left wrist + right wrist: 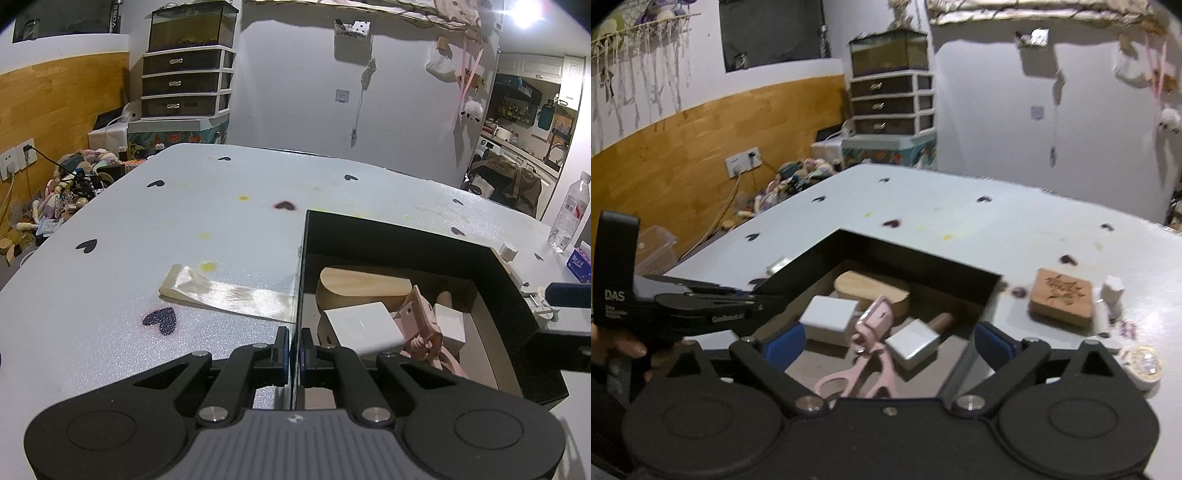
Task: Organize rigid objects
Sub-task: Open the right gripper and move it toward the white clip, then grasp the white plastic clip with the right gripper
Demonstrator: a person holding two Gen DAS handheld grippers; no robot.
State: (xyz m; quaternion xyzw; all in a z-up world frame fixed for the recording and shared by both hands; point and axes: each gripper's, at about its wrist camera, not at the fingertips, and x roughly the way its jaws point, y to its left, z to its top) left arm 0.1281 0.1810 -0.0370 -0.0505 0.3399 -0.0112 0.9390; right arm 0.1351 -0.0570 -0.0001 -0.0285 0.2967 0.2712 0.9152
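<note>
A black open box (391, 230) (916, 258) sits on the white table. Inside lie a wooden piece (364, 286) (871, 290), white blocks (364, 326) (831, 319), a smaller white block (912, 343) and a pink eyelash curler (421, 325) (868, 347). My left gripper (294, 349) (757, 299) is shut on the box's left wall. My right gripper (888, 341) is open and empty above the box's near side. A carved wooden block (1062, 301), a small white figure (1112, 297) and a round compact (1141, 363) lie right of the box.
A cream ribbon strip (225, 293) lies on the table left of the box. A water bottle (570, 212) and a tissue pack (580, 264) stand at the far right edge. The table (184, 206) bears heart stickers. Drawers and floor clutter stand beyond the table's left side.
</note>
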